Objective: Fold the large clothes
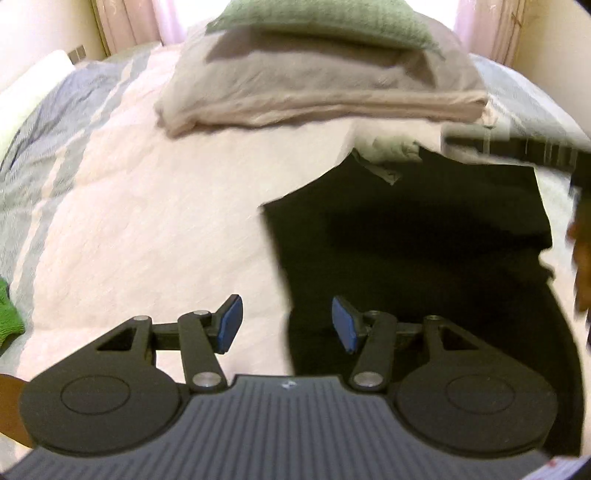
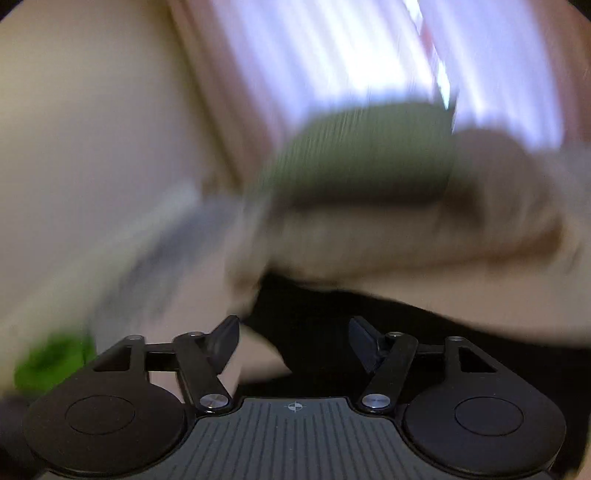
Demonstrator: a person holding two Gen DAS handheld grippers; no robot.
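Observation:
A black garment [image 1: 413,251] lies spread on the pale pink bedspread [image 1: 147,229], with a light collar lining showing at its far edge. My left gripper [image 1: 287,324] hovers open over the garment's left edge, its blue pads [image 1: 232,325] holding nothing. In the blurred right wrist view my right gripper [image 2: 293,345] is open above the same black garment [image 2: 332,332]. At the far side of the bed sits a stack of folded clothes: a beige piece [image 1: 321,92] with a green knit [image 1: 321,22] on top.
A bright green cloth [image 1: 9,314] lies at the bed's left edge. A white pillow [image 1: 26,85] sits at far left. Pink curtains [image 1: 125,22] hang behind the bed. A person's hand [image 1: 581,258] shows at the right edge.

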